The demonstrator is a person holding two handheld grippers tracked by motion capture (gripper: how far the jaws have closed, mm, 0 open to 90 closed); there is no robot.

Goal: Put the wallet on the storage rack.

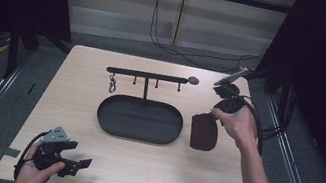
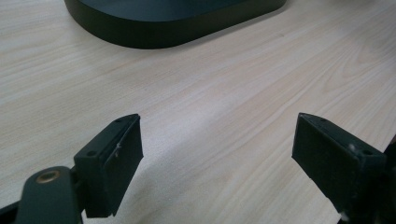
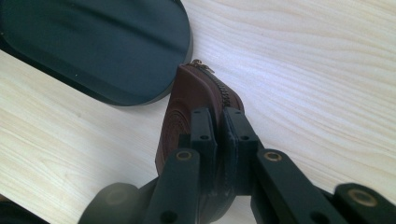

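Pinching a brown pouch (image 3: 187,100) in the right gripper (image 3: 217,126) beside the tray (image 1: 109,123) — left gripper (image 2: 217,154) wide open, holding nothing

Pouch (image 3: 187,105) lower end hidden behind right claw (image 3: 218,122); tray (image 2: 173,18) cut off, maybe half unseen.

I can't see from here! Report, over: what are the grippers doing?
Right gripper shut on brown zip pouch, right of black tray. Left gripper open, nothing between its jaws. Nothing blocking, over.
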